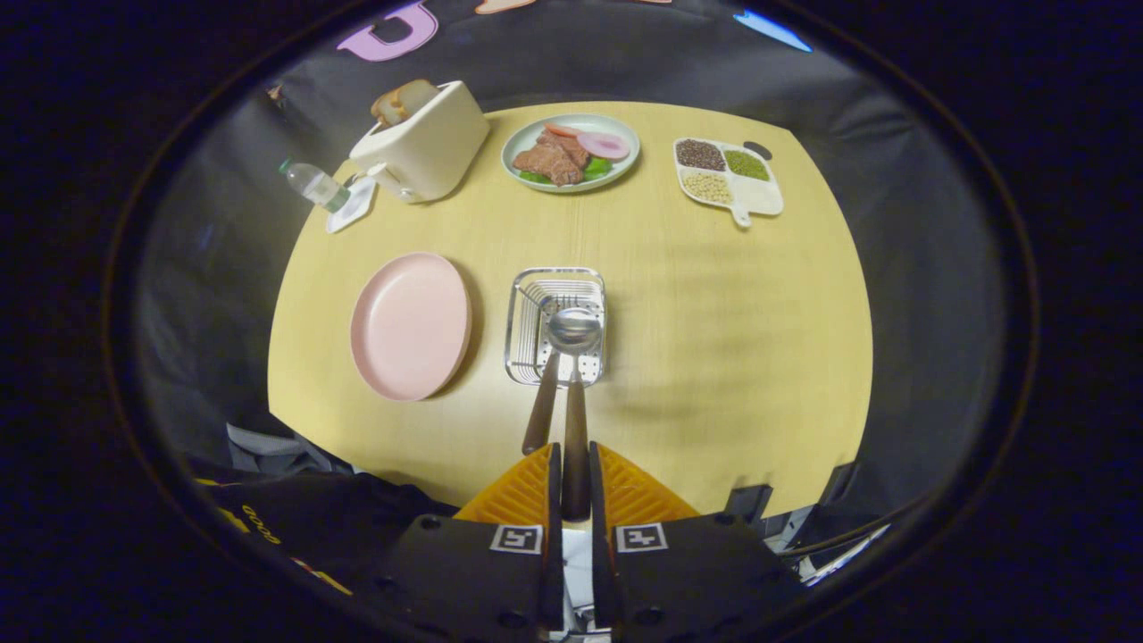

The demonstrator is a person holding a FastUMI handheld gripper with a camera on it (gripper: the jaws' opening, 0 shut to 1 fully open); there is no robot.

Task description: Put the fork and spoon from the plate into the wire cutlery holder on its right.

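Gripper view: gripper (575, 487) clamping on spoon (574, 393), both fingers (518, 496) pressing its dark handle from either side, handle running straight ahead betw. them. Spoon's shiny bowl sitting over wire cutlery holder (527, 313), just beyond fingertips, above holder's near half; whether touching wire or hanging just above, can't tell. Second dark handle, prob. fork (541, 413), leaning out of holder's near edge, just left of spoon handle, angling back toward left finger; tines hidden inside holder, so can't confirm fork vs. other utensil. Holder standing on yellow round table (714, 339), w/ wire dividers showing in its far half.

Pink plate (411, 323) lying just left of holder, not touching it, bare pink surface facing up. Farther across table: cream toaster (429, 143) at far left w/ bread slices (404, 100) poking out of top. Small plastic water bottle (314, 184) lying beside toaster near table edge, next to small white dish (352, 205). Green-rimmed plate of food (571, 152) sitting at far middle, carrying brown meat, pink slices, green leaves. White divided tray (759, 192) at far right holding dark, green and pale grains in separate compartments, one compartment looking bare, short handle pointing toward near side. Dark cloth hanging round table on all sides. Black fabric w/ yellow markings (268, 527) showing near left of gripper body.
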